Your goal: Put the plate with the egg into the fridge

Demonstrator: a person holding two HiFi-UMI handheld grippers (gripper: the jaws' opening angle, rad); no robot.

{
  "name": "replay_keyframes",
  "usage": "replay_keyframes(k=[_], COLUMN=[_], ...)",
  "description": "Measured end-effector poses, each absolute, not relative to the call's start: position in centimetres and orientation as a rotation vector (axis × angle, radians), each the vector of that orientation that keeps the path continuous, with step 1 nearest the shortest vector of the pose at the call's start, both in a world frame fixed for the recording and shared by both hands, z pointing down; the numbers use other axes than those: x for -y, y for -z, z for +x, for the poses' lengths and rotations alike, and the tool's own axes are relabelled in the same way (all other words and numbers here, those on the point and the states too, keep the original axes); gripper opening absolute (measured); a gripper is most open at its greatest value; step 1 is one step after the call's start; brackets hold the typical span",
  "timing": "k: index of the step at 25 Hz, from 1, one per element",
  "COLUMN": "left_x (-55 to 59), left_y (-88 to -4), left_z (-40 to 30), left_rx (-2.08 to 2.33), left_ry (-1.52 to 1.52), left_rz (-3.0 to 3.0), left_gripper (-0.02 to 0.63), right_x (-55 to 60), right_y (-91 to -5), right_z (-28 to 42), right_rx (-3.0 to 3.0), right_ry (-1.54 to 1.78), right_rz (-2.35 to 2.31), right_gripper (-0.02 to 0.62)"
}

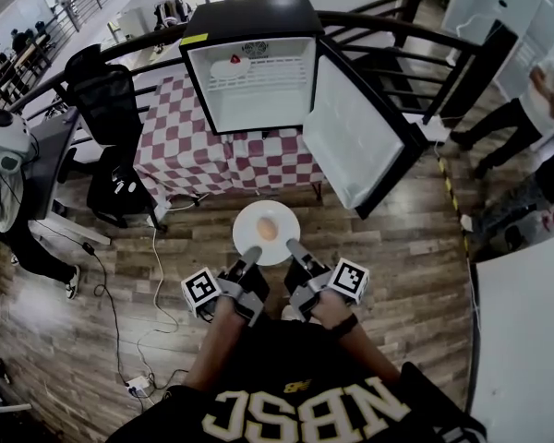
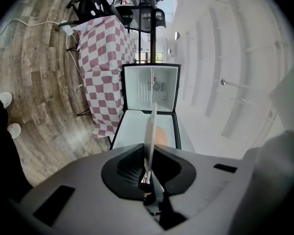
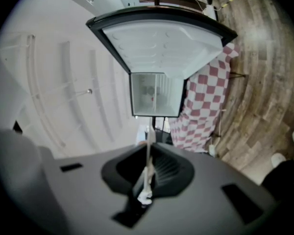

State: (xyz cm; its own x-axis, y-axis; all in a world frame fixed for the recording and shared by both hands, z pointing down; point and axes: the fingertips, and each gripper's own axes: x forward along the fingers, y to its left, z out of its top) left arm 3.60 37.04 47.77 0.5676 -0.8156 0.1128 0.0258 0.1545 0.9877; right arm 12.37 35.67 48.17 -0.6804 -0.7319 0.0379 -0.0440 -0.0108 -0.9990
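A white plate (image 1: 266,233) with a tan egg (image 1: 268,230) on it is held level above the wooden floor, in front of the open black mini fridge (image 1: 252,63). My left gripper (image 1: 252,253) is shut on the plate's near-left rim and my right gripper (image 1: 293,245) is shut on its near-right rim. In the left gripper view the plate (image 2: 150,136) runs edge-on between the jaws, with the egg (image 2: 160,134) just beyond. In the right gripper view the plate's rim (image 3: 148,155) is also pinched edge-on, facing the fridge (image 3: 154,94). The fridge door (image 1: 354,132) hangs open to the right.
The fridge stands on a table with a red-and-white checked cloth (image 1: 223,152). A white dish (image 1: 231,65) with a red item lies on the wire shelf inside. A black office chair (image 1: 111,137) is at the left, cables (image 1: 157,275) cross the floor, and a person (image 1: 526,109) stands at the right.
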Motion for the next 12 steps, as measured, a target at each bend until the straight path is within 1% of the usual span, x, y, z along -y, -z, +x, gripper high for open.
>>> replay_keyframes(k=[5, 12], left_x=[-37.5, -35.8], left_y=[-48.4, -50.8], left_z=[3.5, 1.4], left_rx=[0.826, 0.843], left_ry=[0.659, 0.668], left_rz=[1.301, 1.219], left_gripper=[0.041, 0.041], right_x=[-36.1, -34.1], right_y=[-49.2, -51.2], right_z=[12.1, 9.9], right_rx=[-1.724, -1.710], right_ry=[1.783, 1.849], right_rz=[-0.770, -0.799], right_gripper=[0.035, 0.037])
